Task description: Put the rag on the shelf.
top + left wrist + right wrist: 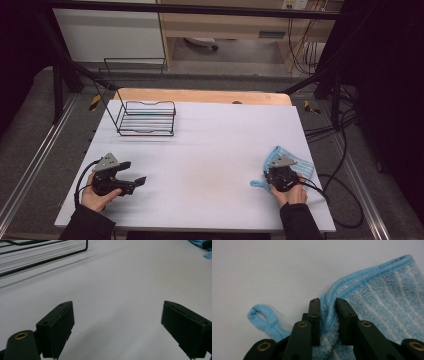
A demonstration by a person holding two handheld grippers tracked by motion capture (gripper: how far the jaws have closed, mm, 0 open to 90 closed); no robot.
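Grasp step: right gripper [328,312] jaws pinch blue towel [384,302] hem; left gripper [117,325] jaws wide apart, empty; next likely lift toward wire rack [147,119].

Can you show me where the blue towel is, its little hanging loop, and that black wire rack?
blue towel [384,305]: right gripper view, on its striped fluffy face.
hanging loop [263,317]: right gripper view, on the loop's band.
black wire rack [147,120]: high view, on its barred floor.

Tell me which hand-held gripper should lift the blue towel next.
Right. The right hand-held gripper already pinches the blue towel at its hemmed edge, jaws closed on it. The left hand-held gripper sits open across the table, far from the towel.
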